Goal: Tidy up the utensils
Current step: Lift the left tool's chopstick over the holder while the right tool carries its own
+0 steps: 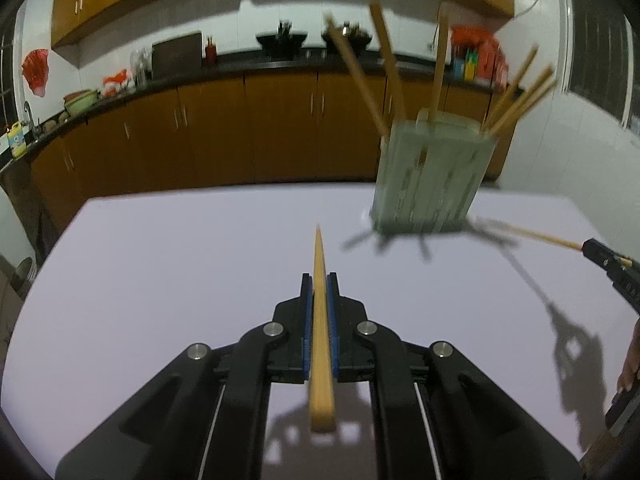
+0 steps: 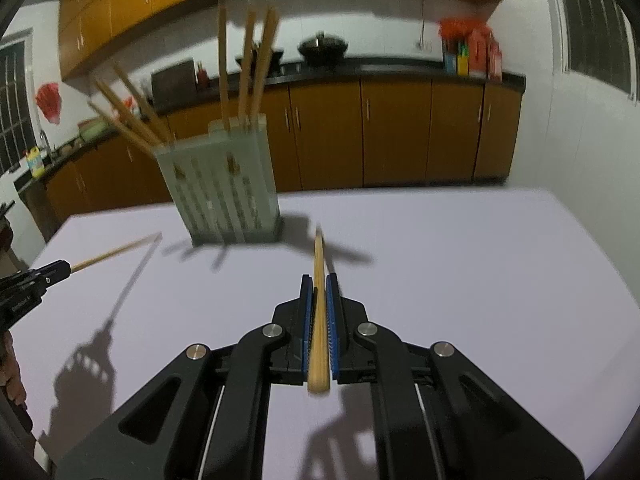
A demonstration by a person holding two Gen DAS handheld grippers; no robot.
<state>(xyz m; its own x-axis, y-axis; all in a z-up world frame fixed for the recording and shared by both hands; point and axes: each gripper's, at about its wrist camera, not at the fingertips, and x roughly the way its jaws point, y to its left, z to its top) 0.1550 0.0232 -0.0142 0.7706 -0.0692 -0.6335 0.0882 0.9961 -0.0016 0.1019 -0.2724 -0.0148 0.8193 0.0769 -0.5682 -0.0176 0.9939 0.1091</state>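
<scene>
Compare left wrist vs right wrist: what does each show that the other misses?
Left wrist only: the squared butt end of the left gripper's chopstick, and the right gripper side-on at the frame's right edge.

Right wrist only: the rounded butt end of the right gripper's chopstick, and the left gripper side-on at the left edge.

Both: the pale slotted chopstick holder upright on the white table, several chopsticks already in it, kitchen cabinets behind.

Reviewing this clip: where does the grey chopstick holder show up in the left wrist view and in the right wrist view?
Left wrist view: chopstick holder stands right of centre on the white table, ahead of the left gripper.
Right wrist view: the holder stands left of centre, ahead-left of the right gripper.
Shared landmark: the red packages on the back counter.
</scene>
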